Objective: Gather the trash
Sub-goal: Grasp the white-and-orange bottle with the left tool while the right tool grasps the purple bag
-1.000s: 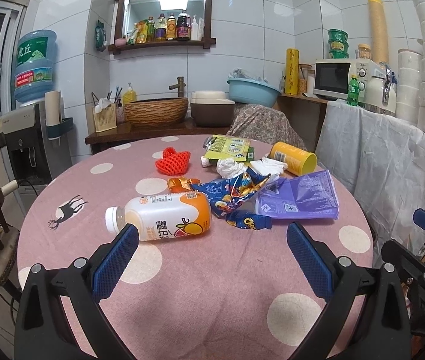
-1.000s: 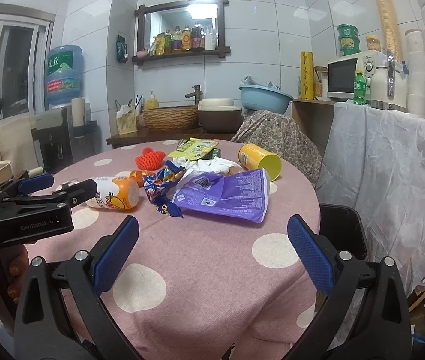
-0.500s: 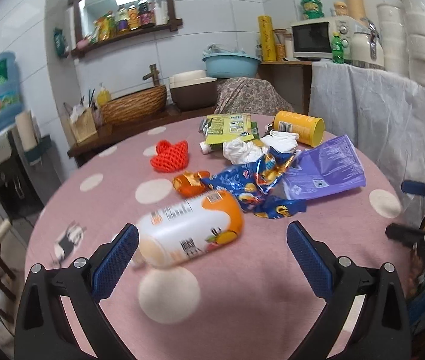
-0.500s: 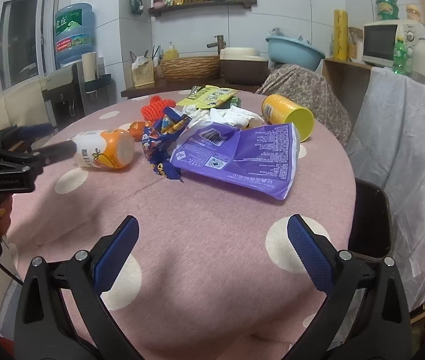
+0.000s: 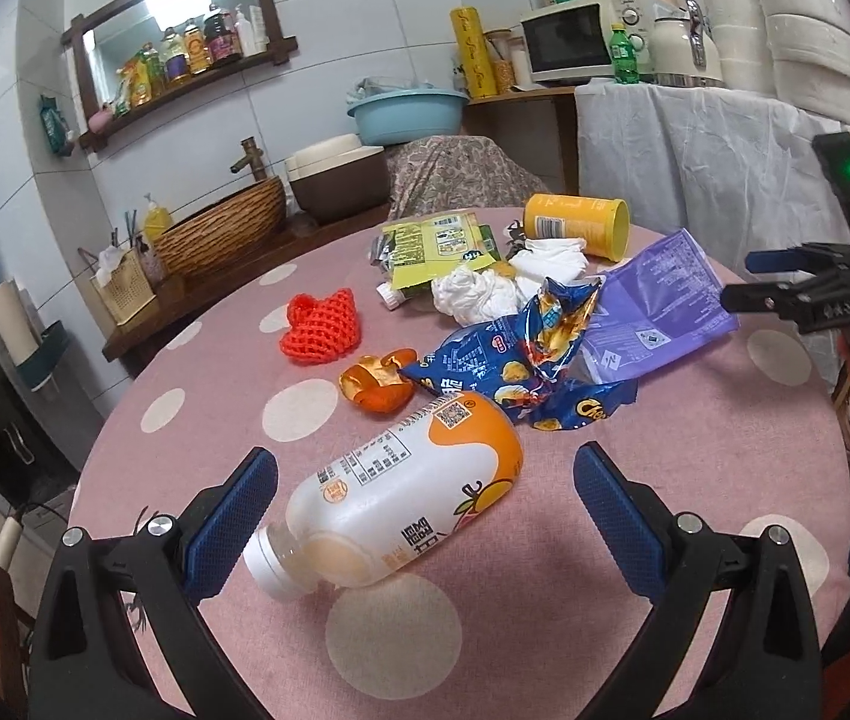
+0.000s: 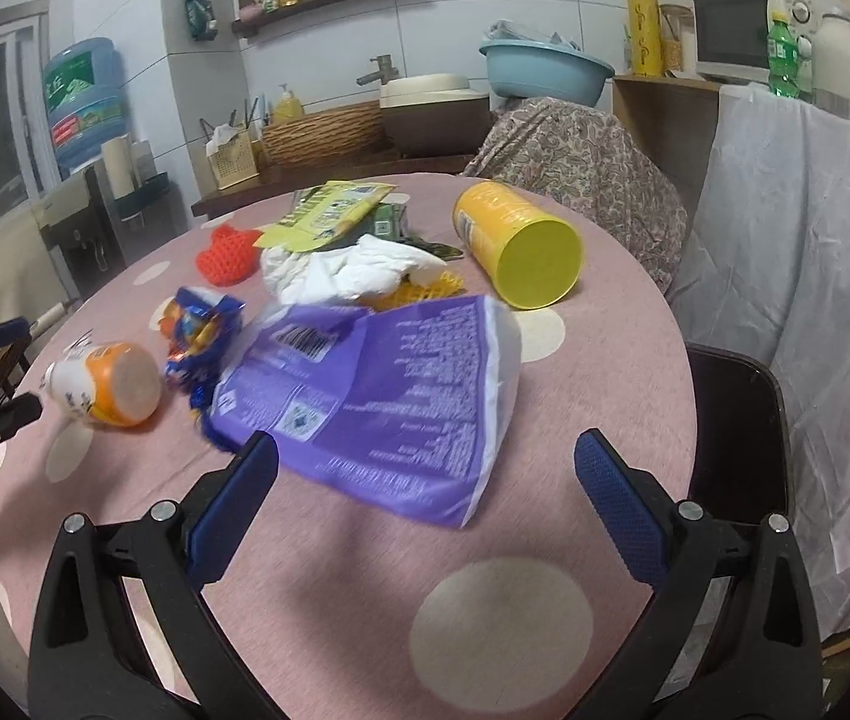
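While bottle [image 5: 407, 498] between spread fingers [image 5: 233, 516], sides free

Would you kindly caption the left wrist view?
Open left tool straddling a toppled juice bottle on a litter-strewn pink table.

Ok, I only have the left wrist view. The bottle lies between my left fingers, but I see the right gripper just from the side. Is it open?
Observer: Yes. The right gripper is open wide and holds nothing.
Operator: What is it lined up on?
Observer: The purple bag. The bag lies flat, and its near edge is just ahead of the fingertips.
Operator: Anything beyond the table on that side?
Observer: A dark chair stands close against the edge of the table, to the right of the bag.
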